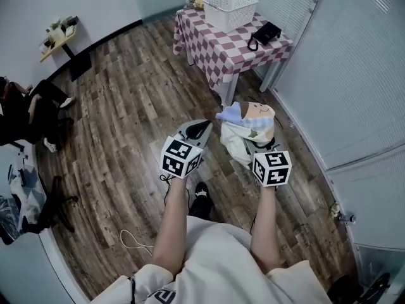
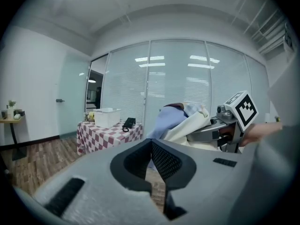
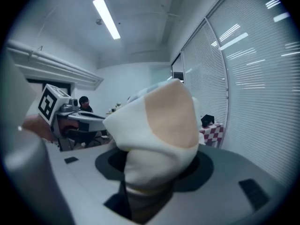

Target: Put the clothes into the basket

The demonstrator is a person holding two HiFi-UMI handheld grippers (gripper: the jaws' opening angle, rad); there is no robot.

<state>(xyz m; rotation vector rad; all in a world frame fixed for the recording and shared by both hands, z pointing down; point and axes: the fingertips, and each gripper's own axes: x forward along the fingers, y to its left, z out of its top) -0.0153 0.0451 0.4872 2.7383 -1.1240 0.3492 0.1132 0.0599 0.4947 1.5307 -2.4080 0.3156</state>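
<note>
My right gripper is shut on a bundle of clothes, cream and pale blue with a peach patch. The bundle bulges out over the jaws and hides their tips. In the left gripper view the clothes hang at mid height to the right. My left gripper is shut with nothing in it, and it is held level beside the right one. The white basket stands on a red-and-white checked table a few steps ahead. From the left gripper the basket shows far off at the left.
A black telephone lies on the table beside the basket. A glass wall with blinds runs along the right. A seated person and a wall shelf are at the left. A thin cable lies on the wood floor.
</note>
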